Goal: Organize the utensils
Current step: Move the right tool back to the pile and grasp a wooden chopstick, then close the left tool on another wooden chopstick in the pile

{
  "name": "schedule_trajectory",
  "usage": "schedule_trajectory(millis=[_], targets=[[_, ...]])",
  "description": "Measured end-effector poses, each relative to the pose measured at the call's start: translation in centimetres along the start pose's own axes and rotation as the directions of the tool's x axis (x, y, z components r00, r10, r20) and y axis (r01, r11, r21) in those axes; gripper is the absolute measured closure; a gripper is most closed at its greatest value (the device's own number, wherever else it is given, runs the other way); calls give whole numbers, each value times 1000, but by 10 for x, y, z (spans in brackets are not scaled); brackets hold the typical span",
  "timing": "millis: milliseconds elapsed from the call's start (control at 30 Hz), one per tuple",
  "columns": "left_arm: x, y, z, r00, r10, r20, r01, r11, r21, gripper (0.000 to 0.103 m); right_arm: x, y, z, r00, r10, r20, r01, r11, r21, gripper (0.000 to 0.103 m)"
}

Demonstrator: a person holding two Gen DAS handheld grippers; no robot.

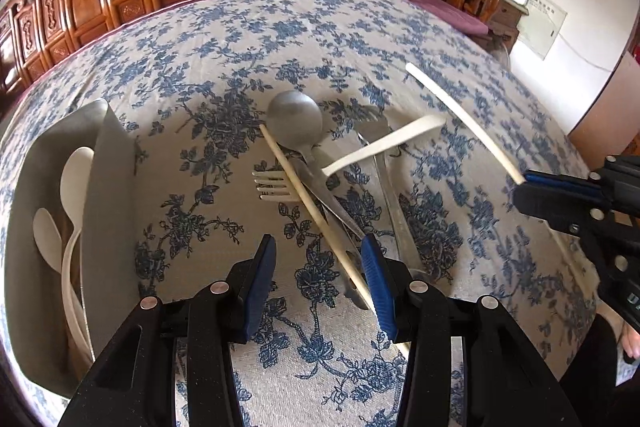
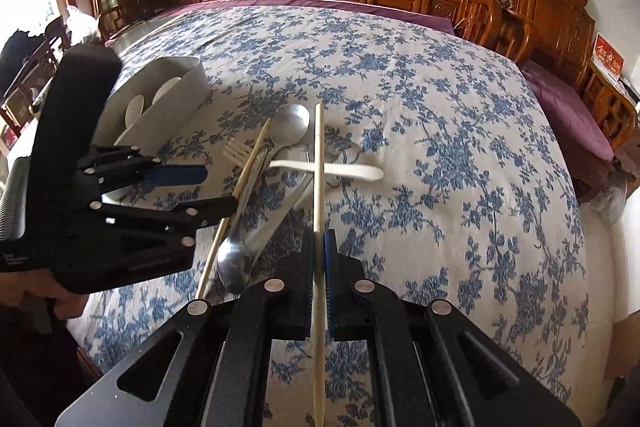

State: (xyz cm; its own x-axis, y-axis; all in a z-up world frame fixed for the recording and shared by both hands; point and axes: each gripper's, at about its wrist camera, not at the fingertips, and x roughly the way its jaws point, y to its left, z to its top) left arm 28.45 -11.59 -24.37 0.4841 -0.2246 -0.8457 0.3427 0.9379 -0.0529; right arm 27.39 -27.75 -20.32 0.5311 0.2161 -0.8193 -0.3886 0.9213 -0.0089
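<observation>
Left wrist view: the left gripper (image 1: 318,255) hangs with jaws parted and nothing between its pads, over a pile of utensils on the blue-flowered tabletop (image 1: 200,67); a metal spoon (image 1: 294,119) lies at twelve o'clock, a pale fork (image 1: 272,185) beside it; the grey holder (image 1: 108,187) with white spoons stands at nine o'clock. Right wrist view: the right gripper (image 2: 320,239) is clamped on a chopstick (image 2: 318,163) pointing to twelve; the pile lies beneath it, the holder at ten o'clock.
</observation>
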Motion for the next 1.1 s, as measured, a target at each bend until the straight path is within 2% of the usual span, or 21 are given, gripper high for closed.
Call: schedule_trajectory(millis=[433, 600, 700, 967, 1033, 1100], targets=[[4, 9, -6, 999, 26, -30, -26, 1000, 6, 59, 3, 4, -14, 1000, 7, -18, -6, 1000, 20, 97], [2, 10, -8, 999, 1, -42, -1, 1000, 4, 78, 1, 11, -13, 1000, 2, -19, -1, 1000, 20, 97], [1, 15, -10, 999, -5, -46, 5, 1000, -9, 84, -1, 16, -11, 1000, 2, -17, -2, 1000, 20, 97], [-3, 30, -15, 999, -12, -52, 10, 999, -38, 86, -5, 31, -8, 1000, 9, -16, -8, 1000, 25, 97], [-3, 31, -16, 998, -6, -54, 4, 999, -37, 95, -7, 34, -6, 1000, 10, -17, -9, 1000, 28, 97], [-4, 33, -16, 998, -16, -55, 14, 999, -43, 96, -8, 37, -5, 1000, 6, -18, -5, 1000, 25, 97]])
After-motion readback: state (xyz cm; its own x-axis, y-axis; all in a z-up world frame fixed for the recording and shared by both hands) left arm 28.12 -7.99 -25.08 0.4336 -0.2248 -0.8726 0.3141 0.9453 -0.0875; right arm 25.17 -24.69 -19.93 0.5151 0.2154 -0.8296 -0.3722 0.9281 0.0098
